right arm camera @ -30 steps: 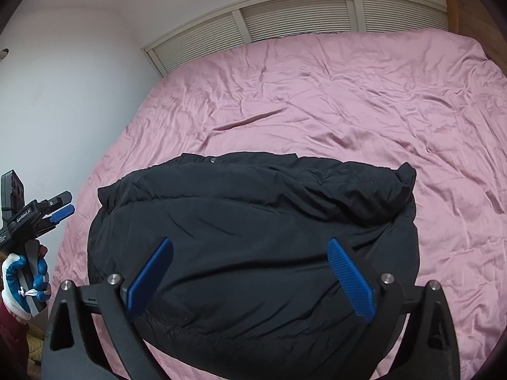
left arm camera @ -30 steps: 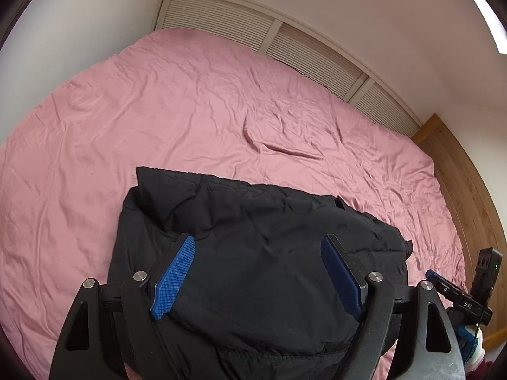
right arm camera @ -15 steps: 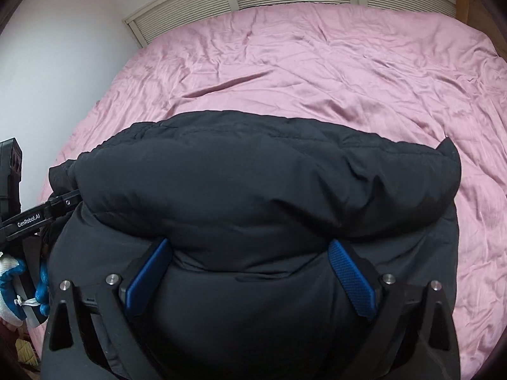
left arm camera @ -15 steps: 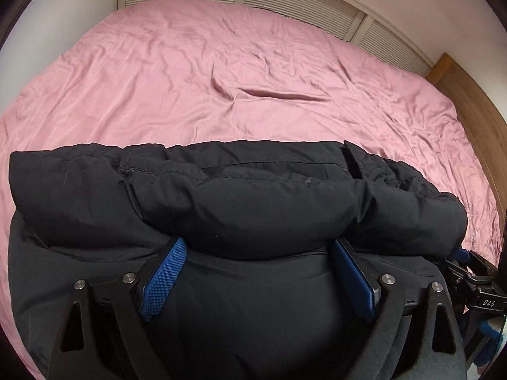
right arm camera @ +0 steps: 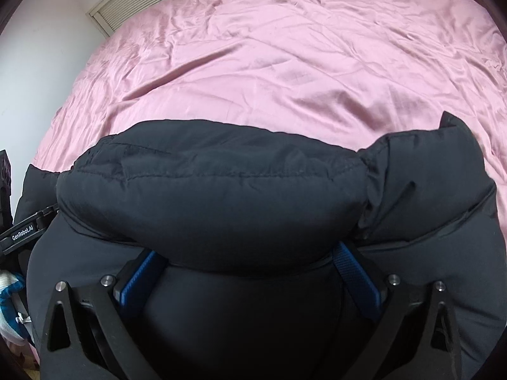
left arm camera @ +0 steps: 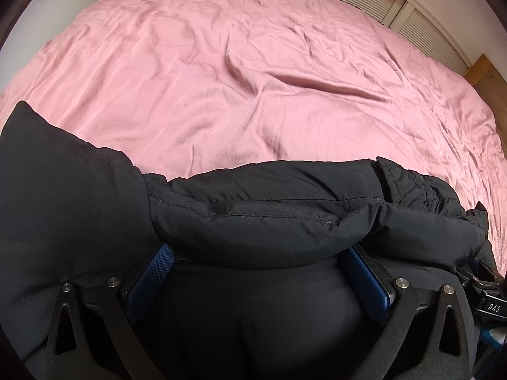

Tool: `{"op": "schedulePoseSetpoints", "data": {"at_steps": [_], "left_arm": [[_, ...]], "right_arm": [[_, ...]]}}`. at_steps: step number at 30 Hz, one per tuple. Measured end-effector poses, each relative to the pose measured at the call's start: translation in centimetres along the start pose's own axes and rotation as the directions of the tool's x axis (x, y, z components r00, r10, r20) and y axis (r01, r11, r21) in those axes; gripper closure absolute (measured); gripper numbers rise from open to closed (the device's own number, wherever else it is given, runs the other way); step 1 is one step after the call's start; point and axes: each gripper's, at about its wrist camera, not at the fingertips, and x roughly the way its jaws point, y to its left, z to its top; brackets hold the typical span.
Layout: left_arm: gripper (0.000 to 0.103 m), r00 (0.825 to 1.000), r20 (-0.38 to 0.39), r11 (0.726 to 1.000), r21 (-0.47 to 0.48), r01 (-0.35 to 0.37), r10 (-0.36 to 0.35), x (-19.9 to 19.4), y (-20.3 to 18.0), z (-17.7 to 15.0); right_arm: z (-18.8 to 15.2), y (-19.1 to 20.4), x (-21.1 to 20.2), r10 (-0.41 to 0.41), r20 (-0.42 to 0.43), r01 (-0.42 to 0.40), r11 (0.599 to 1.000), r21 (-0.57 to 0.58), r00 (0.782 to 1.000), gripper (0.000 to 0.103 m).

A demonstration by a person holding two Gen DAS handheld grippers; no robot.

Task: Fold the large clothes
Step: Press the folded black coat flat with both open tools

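A black padded jacket (left arm camera: 269,209) lies folded at the near edge of a pink bed; it also fills the lower right wrist view (right arm camera: 221,196). My left gripper (left arm camera: 258,253) is open, its blue pads (left arm camera: 152,272) spread wide and tucked under a thick folded roll of the jacket, which hides the fingertips. My right gripper (right arm camera: 250,253) is open the same way, its blue pads (right arm camera: 355,272) pushed under the jacket's folded edge. The two grippers sit side by side at the jacket's near side.
The pink bedsheet (left arm camera: 253,79) stretches wrinkled beyond the jacket. Slatted white panels (right arm camera: 142,3) line the far wall. A wooden bed frame (left arm camera: 484,72) shows at the right. A white wall (right arm camera: 38,47) runs along the left side.
Both grippers have moved forward and down, sliding under the jacket's near fold. The jacket now bulges over the pads and fills far more of both views.
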Motion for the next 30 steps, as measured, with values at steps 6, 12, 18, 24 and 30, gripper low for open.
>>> {"op": "schedulePoseSetpoints", "data": {"at_steps": [6, 12, 18, 24, 30], "left_arm": [[0.001, 0.999, 0.035, 0.999, 0.012, -0.031, 0.030, 0.7, -0.2, -1.3], [0.001, 1.000, 0.002, 1.000, -0.014, 0.014, -0.014, -2.0, 0.2, -0.7], [0.001, 0.991, 0.105, 0.994, -0.056, 0.091, -0.085, -9.4, 3.2, -1.6], [0.001, 0.982, 0.177, 0.996, -0.048, 0.071, -0.062, -13.5, 7.1, -3.9], [0.001, 0.991, 0.134, 1.000, -0.026, 0.018, -0.014, -10.6, 8.6, -5.5]], "right_arm": [[-1.1, -0.2, 2.0, -0.011, 0.000, 0.011, 1.000, -0.008, 1.000, 0.000], [-1.1, 0.4, -0.5, -0.016, -0.023, 0.016, 1.000, -0.007, 1.000, 0.000], [-2.5, 2.1, -7.6, 0.004, 0.090, 0.002, 0.998, -0.063, 0.996, 0.000], [-4.6, 7.1, -10.5, 0.087, 0.127, -0.063, 0.981, -0.185, 0.988, 0.000], [-4.2, 9.6, -6.5, 0.023, 0.102, 0.000, 0.975, -0.224, 0.994, 0.000]]}}
